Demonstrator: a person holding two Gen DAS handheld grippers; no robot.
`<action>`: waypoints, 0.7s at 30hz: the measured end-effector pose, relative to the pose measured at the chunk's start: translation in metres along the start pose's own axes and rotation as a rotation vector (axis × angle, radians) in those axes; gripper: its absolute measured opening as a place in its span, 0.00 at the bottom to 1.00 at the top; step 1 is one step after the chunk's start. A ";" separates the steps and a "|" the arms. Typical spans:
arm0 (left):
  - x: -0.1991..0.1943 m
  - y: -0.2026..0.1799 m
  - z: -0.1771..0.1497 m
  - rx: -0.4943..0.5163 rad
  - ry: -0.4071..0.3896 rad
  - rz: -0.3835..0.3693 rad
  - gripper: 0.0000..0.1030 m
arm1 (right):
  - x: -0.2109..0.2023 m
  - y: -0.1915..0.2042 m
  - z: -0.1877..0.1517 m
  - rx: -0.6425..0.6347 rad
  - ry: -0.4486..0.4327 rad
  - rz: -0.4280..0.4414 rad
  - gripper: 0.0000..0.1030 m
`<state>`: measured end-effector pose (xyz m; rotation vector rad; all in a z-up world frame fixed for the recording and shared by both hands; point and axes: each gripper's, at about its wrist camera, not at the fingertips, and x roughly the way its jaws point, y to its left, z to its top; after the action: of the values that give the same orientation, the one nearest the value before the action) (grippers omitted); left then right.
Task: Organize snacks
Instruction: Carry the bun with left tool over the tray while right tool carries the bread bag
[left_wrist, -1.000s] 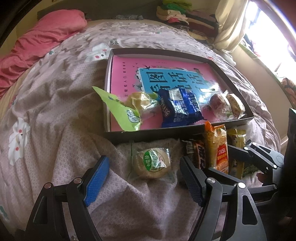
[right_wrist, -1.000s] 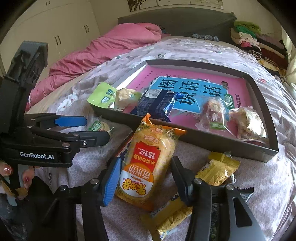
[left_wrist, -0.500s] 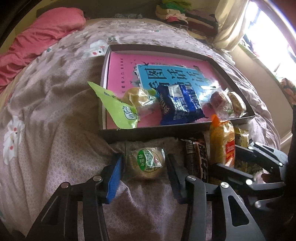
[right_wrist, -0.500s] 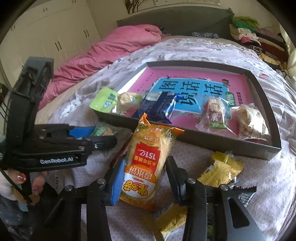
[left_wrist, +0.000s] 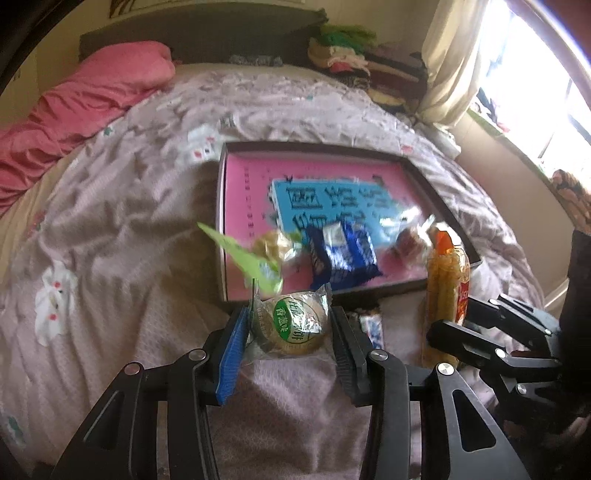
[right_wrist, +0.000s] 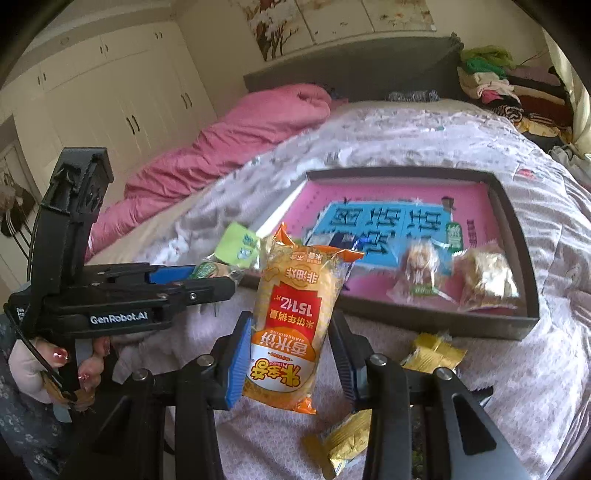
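My left gripper is shut on a round cake in clear wrap with a green label and holds it just above the bedspread. The jaws of my right gripper are closing, and its pads press the tall orange rice-cracker packet, which is raised off the bed and upright. Behind both lies a dark tray with a pink and blue lining. It holds a blue packet, a green packet and two clear-wrapped pastries.
Gold sachets lie on the bedspread by the tray's front wall, and a dark bar lies next to the left gripper. A pink duvet is at the far left, folded clothes at the headboard. A hand grips the left tool.
Both grippers closed on their snacks and rose: the left on the round cake, the right on the orange packet. Both snacks left the bedspread, and the tray now sits lower in view.
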<state>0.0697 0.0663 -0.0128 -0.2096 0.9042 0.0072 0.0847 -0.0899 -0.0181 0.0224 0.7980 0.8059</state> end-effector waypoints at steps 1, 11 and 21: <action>-0.003 0.000 0.001 -0.002 -0.008 0.000 0.45 | -0.002 -0.001 0.002 0.003 -0.012 0.001 0.40; -0.024 -0.004 0.017 -0.009 -0.071 -0.002 0.45 | -0.018 -0.018 0.015 0.039 -0.090 -0.017 0.40; -0.026 -0.011 0.027 -0.010 -0.093 -0.002 0.45 | -0.033 -0.038 0.025 0.082 -0.152 -0.062 0.40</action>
<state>0.0760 0.0624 0.0258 -0.2177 0.8110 0.0192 0.1111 -0.1318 0.0088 0.1299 0.6838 0.7041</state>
